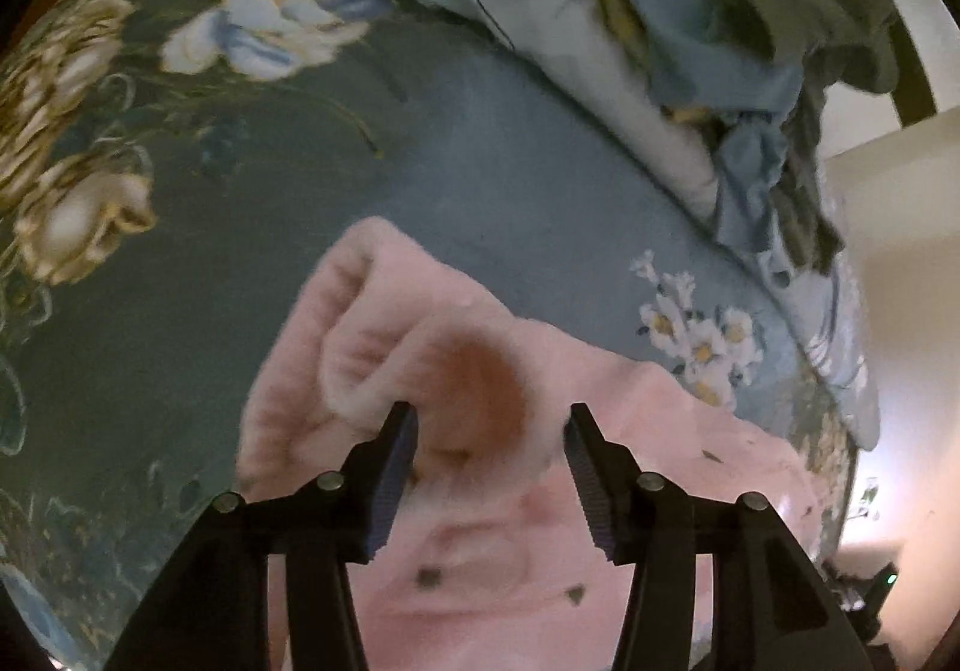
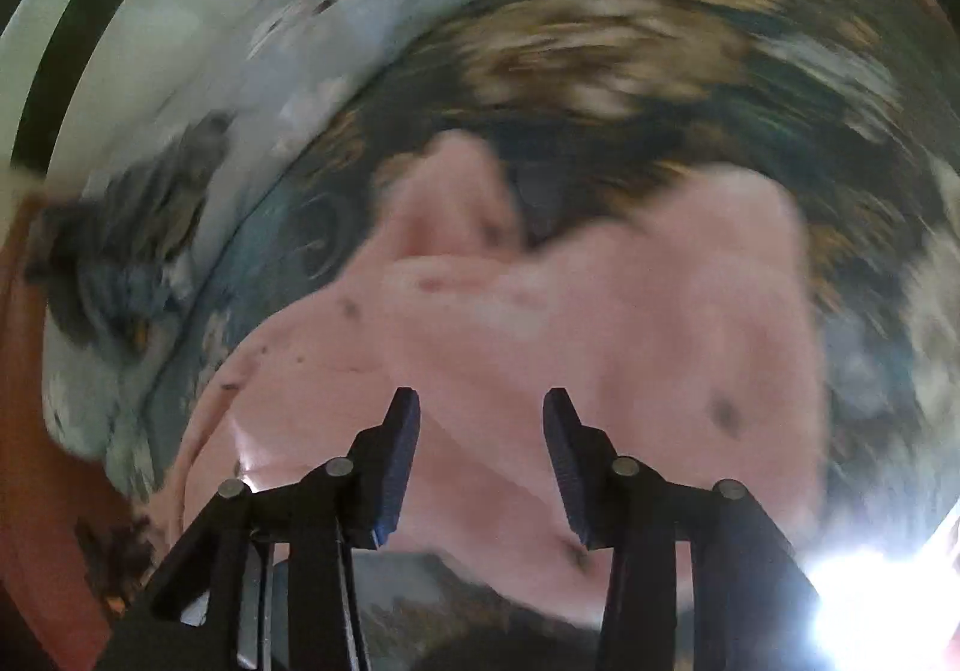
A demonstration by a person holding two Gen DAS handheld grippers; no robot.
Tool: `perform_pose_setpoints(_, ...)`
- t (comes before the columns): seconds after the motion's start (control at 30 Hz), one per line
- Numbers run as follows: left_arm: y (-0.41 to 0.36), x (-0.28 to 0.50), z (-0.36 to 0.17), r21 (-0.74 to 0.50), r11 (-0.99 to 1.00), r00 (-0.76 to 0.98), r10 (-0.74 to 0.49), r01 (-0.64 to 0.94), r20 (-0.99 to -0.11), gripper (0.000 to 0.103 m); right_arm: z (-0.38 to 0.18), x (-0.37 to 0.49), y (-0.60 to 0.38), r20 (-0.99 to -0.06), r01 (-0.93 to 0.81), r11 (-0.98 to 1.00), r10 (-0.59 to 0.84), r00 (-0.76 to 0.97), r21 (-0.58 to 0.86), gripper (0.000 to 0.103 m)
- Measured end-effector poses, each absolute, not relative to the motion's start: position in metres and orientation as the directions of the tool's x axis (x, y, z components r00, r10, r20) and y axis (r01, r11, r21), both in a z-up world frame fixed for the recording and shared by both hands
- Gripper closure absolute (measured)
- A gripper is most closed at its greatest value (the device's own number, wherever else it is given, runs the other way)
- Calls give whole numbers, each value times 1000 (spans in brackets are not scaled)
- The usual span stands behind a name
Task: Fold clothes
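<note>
Pink fleece garment [image 1: 540, 491] lies rumpled on the floral bedspread [image 1: 180, 251]; both left gripper [image 1: 489, 416] and right gripper [image 2: 480, 401] hover half-open, empty: pinch edges squarely

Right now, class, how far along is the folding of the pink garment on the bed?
Done: the pink garment lies on the floral bedspread with one end doubled over, so a fold seems started. In hand: nothing; the left gripper and right gripper hover over it, jaws apart. Left: finishing it, then the heaped clothes beyond.
</note>
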State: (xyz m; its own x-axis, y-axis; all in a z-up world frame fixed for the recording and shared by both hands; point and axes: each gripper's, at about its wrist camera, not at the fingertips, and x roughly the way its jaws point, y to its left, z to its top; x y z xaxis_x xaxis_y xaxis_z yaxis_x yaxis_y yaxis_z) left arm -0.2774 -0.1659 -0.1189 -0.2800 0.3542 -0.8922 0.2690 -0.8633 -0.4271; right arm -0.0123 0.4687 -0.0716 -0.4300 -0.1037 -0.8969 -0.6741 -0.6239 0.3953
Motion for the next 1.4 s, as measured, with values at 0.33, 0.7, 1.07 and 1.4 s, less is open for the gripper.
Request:
perform_pose_setpoints(0.33,-159,-306,-133,-410,-867,-240,350,282,-905,49,-88,-123,455,-939,-492,-842,-46,-341,220,57)
perform_pose_setpoints(0.7,-150,-299,-125,-444,-865,-290,375,233,-881,91,-104,-122,444,-961,-398,-894,-110,-253,207,60)
perform_pose_setpoints(1.07,-188,-270,-37,-585,-791,-589,390,179,-708,93,-29,-110,438,-922,-448,-879,25,-386,163,97)
perform_pose_setpoints(1.4,-188,-383,11,-459,-866,-652,233,199,-722,92,32,-267,444,-851,-379,-924,153,-502,57,97)
